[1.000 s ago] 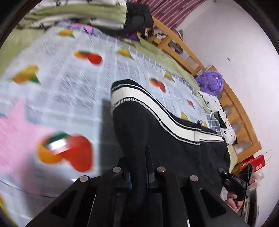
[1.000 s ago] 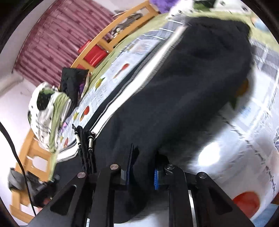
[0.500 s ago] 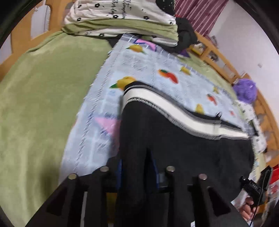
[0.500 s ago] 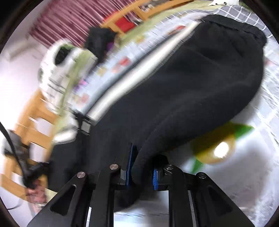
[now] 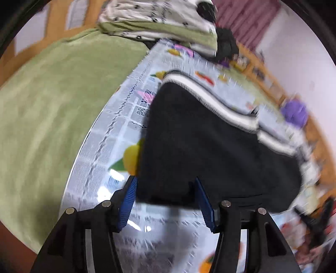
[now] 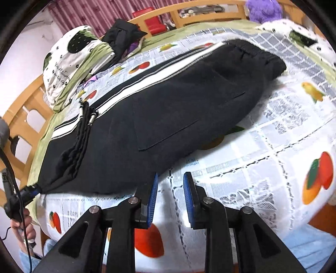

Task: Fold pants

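Nearest to me on the left wrist cam, my left gripper (image 5: 166,195) had its jaws opening, about halfway apart; the near edge of the black pants (image 5: 205,147) sat in the gap between the blue pads (image 5: 128,201), but nothing was pinching it as far as I could see; that whole view was smeary with blur, so take it loosely. On the right wrist cam, my right gripper (image 6: 170,196) had its jaws opening too, only a narrow gap so far; nothing between those pads, just the fruit-print cloth (image 6: 273,168) under them, and the pants' near edge lay just past the left fingertip.

Further out, the pants (image 6: 168,109) lay folded over along the middle of the bed, on top of that cloth; white side stripe (image 6: 147,82) running down the far edge, drawstrings (image 6: 84,121) flopped over the end towards the left, elastic waistband (image 6: 262,56) at the right end; a hand (image 6: 23,226) holding the other gripper's handle showed at the cloth's left edge.

Beyond that, a green sheet (image 5: 48,109) off the cloth's left edge; a folded polka-dot quilt (image 6: 69,63) at the far-left corner of the bed with a dark garment (image 6: 124,35) beside it; a purple plush toy (image 6: 262,9) by the wooden bed rail (image 6: 210,17) at the very back.
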A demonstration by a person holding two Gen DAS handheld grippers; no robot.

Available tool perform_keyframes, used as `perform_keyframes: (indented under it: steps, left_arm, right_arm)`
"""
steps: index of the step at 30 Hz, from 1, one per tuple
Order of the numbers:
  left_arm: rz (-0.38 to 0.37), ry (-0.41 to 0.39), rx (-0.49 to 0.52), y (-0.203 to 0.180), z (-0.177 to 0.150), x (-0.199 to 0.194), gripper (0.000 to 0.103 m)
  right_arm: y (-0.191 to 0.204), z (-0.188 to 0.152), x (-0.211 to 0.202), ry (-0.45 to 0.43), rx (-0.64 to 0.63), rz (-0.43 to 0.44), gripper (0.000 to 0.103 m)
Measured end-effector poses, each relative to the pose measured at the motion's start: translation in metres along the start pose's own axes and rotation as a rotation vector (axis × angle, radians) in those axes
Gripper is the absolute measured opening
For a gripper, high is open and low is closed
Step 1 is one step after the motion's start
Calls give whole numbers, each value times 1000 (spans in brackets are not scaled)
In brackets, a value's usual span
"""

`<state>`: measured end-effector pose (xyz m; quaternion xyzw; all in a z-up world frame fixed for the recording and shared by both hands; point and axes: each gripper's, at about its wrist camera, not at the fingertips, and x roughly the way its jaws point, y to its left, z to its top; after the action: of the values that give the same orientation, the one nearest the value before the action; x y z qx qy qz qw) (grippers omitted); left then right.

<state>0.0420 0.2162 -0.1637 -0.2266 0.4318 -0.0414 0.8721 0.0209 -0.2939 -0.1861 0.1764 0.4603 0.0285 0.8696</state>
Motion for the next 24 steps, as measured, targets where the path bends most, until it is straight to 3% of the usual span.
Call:
perform_keyframes:
  steps: [5,7,9,10,12,14,17,19,21,24]
  left_arm:
    - [-93,-37,-132,21,-3,10,55]
    - [-98,-50,-149,18,-2,17,55]
    - [-52,-59,-139,7,1,23,53]
    - [-25,-65,-135,3,1,25,49]
    - [31,-79,-127,-6,3,22,22]
    - [49,-125,-126,-15,7,11,16]
    - [152,-202,12,-63,15,-7,15]
    - [176,-248,118,-103,18,-16,14]
    - [159,-282,227,-152,20,-23,14]
    - [64,-289,335,-220,17,-21,14]
  right_arm:
    - [-3,-7,-19,-25,-23,25,29]
    - [-1,-5,-21,-23,-25,43,29]
    - [2,-3,-21,-24,-35,48,29]
    - [3,-2,-21,-27,-39,50,29]
    - [4,-1,-20,-37,-53,48,29]
    - [3,-3,-21,-45,-77,38,29]
    - [-3,-7,-22,-58,-114,8,30]
    - [-9,-9,-21,-59,-136,-5,30]
    - [-14,-9,-21,-65,-151,-17,30]
    - [-32,-7,-25,-84,-165,-37,30]
